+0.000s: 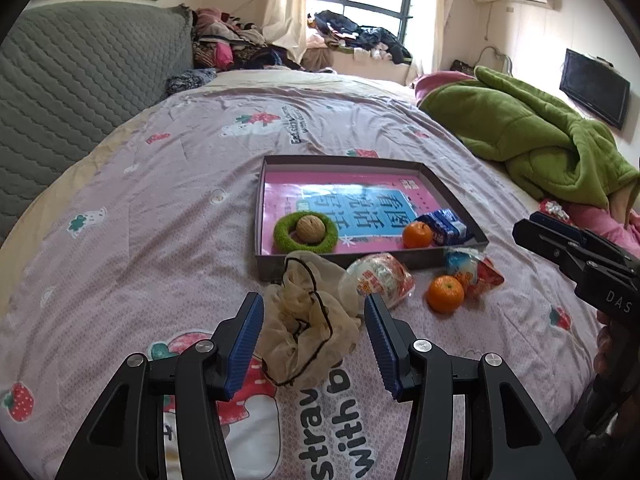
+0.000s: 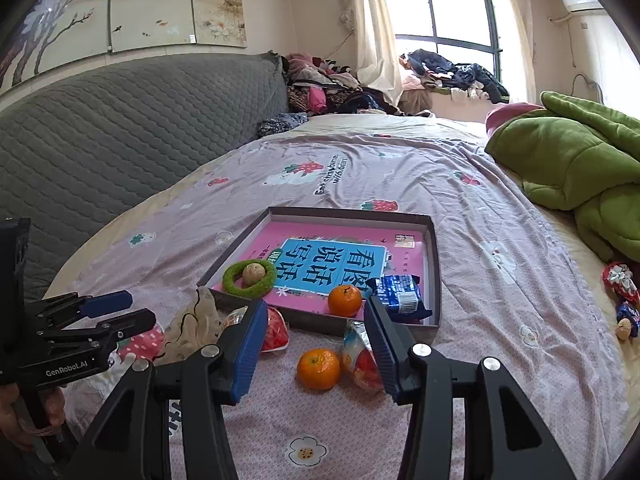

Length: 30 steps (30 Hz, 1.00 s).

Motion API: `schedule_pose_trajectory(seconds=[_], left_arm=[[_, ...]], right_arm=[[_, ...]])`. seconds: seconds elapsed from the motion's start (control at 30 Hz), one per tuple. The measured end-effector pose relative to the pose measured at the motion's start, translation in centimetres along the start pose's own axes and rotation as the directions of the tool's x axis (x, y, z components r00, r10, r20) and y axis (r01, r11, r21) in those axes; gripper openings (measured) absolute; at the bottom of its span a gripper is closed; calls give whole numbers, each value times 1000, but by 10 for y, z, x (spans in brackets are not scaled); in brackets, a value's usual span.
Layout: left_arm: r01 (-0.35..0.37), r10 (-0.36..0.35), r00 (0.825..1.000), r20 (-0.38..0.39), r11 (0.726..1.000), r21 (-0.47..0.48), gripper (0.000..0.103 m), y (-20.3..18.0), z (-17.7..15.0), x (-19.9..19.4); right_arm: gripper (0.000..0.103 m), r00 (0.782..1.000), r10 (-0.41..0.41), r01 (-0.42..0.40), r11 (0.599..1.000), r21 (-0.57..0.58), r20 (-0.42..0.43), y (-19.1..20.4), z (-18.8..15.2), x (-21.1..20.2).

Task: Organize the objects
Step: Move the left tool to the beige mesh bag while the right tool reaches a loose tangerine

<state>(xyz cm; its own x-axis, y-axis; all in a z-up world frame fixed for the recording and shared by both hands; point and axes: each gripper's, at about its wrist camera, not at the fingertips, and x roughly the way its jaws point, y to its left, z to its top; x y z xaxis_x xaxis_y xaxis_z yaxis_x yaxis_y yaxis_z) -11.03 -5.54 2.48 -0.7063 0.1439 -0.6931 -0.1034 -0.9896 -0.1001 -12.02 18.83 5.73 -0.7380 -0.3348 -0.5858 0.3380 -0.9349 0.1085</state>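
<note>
A beige mesh scrunchie (image 1: 308, 320) lies on the pink bedspread between the fingers of my left gripper (image 1: 312, 298), whose jaws stand open around it without pressing. Beyond it sits a shallow grey tray (image 1: 344, 160) holding a pink book (image 1: 360, 204), a green ring with a walnut (image 1: 306, 231), an orange (image 1: 417, 234) and a blue packet (image 1: 446, 226). In front of the tray lie a red-and-white snack bag (image 1: 378, 280), a loose orange (image 1: 445, 293) and another packet (image 1: 470, 268). My right gripper (image 2: 316, 306) hovers open above the loose orange (image 2: 318, 368), holding nothing.
A green blanket (image 1: 520, 132) is heaped at the bed's right. A grey quilted headboard (image 2: 120, 128) runs along the left. Clothes (image 2: 328, 88) are piled at the back corner. Small wrapped items (image 2: 620, 284) lie near the right edge of the bed.
</note>
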Motion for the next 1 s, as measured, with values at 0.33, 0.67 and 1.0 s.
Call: schedule_pose_trajectory(seconds=[0.33,0.67,1.0], left_arm=[[4,-4,999,-35,1000,12,54,-3,-8,8],[4,-3,998,-63,1000,13,54,-2,-12,15],[-5,6,997,-73,1000,9,55,3,-17,27]], right_arm=[[50,998,10,-12,999,-34,-60,8,-14,15],[50,994,25,-31,998,-54,-111,13,-28,34],[50,990,9,-19,997,-71,-140,15,-38,49]])
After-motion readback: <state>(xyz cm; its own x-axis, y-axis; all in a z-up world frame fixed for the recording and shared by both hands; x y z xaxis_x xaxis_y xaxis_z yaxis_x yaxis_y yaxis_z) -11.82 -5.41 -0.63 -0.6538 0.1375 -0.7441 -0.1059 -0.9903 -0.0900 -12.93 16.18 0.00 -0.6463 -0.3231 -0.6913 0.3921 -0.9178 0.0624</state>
